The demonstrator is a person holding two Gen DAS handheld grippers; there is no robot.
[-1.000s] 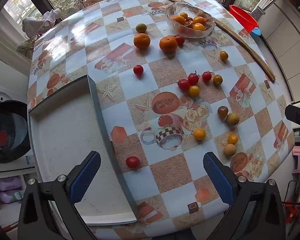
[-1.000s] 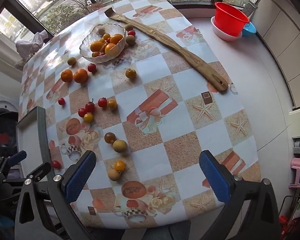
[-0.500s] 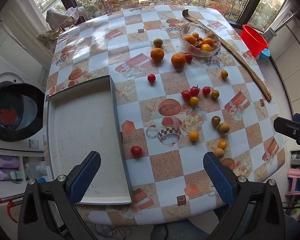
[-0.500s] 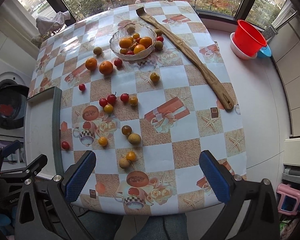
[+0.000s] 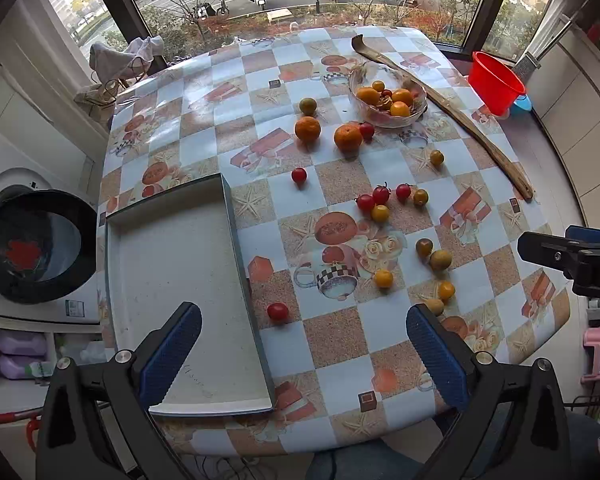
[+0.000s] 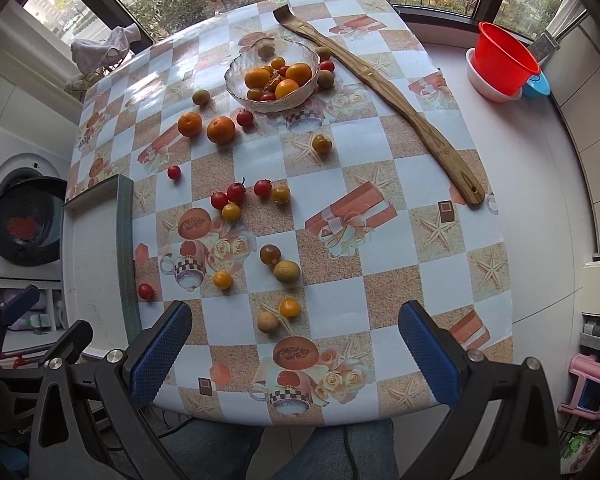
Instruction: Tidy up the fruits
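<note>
Several cherry tomatoes, small yellow fruits and two oranges lie scattered on the patterned tablecloth. A glass bowl at the far side holds more fruit. A white tray lies empty at the left, with one red tomato just beside its right rim. My left gripper hangs open over the near table edge, holding nothing. My right gripper is open and empty too, above the near edge, close to a tan fruit.
A long wooden back scratcher lies diagonally at the far right. A red bucket stands on the ledge beyond the table. A washing machine is to the left. A person's legs show below the near edge.
Both grippers have pulled back and risen from the table, so the whole tabletop and its near edge now show. Fruits and tray have not moved. Both stay open.
</note>
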